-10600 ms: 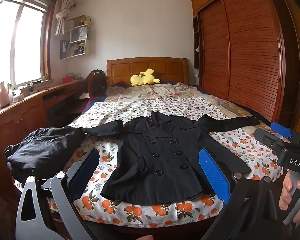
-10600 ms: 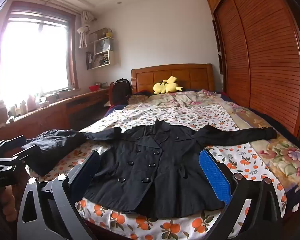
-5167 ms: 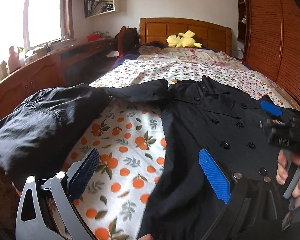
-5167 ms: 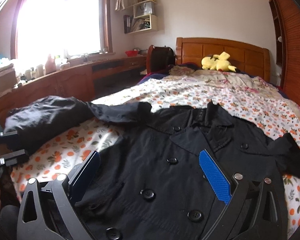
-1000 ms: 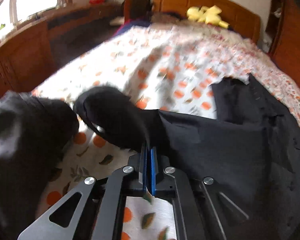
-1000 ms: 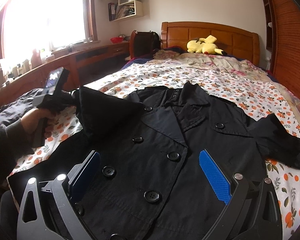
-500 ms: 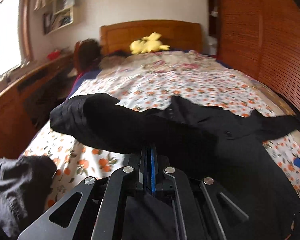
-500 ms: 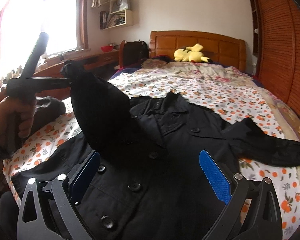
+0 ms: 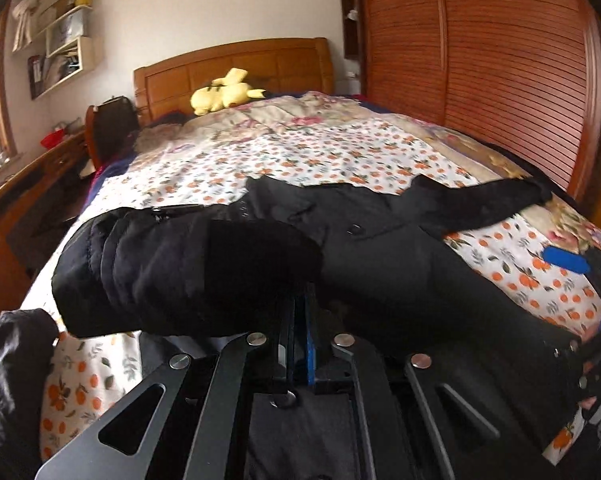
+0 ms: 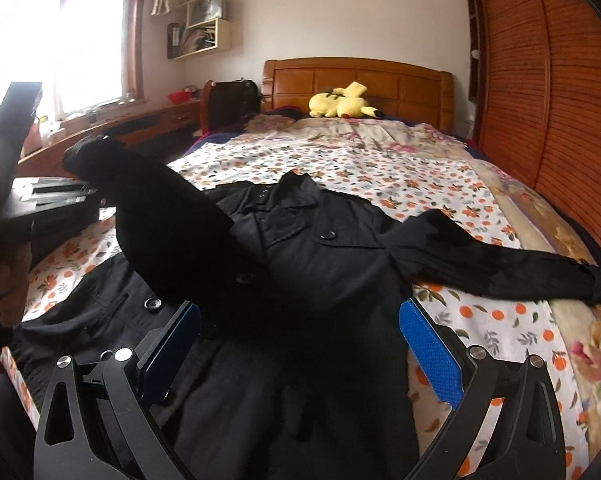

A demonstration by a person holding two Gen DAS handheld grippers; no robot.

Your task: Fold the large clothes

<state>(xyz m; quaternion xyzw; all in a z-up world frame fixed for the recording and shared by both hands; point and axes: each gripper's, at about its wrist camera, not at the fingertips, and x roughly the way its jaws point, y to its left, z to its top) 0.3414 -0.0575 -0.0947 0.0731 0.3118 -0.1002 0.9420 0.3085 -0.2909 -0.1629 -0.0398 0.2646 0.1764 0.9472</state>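
With my left gripper jaws clamped on the lifted sleeve, I should lay it flat across the coat spread on the bed, my right gripper jaws apart, hovering over its front

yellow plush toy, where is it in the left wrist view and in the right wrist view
Left wrist view: the yellow plush toy lies upper left of centre, at the head of the bed.
Right wrist view: it lies upper centre, slightly right, in the same spot on the bed.
Shared landmark: the wooden headboard right behind it.
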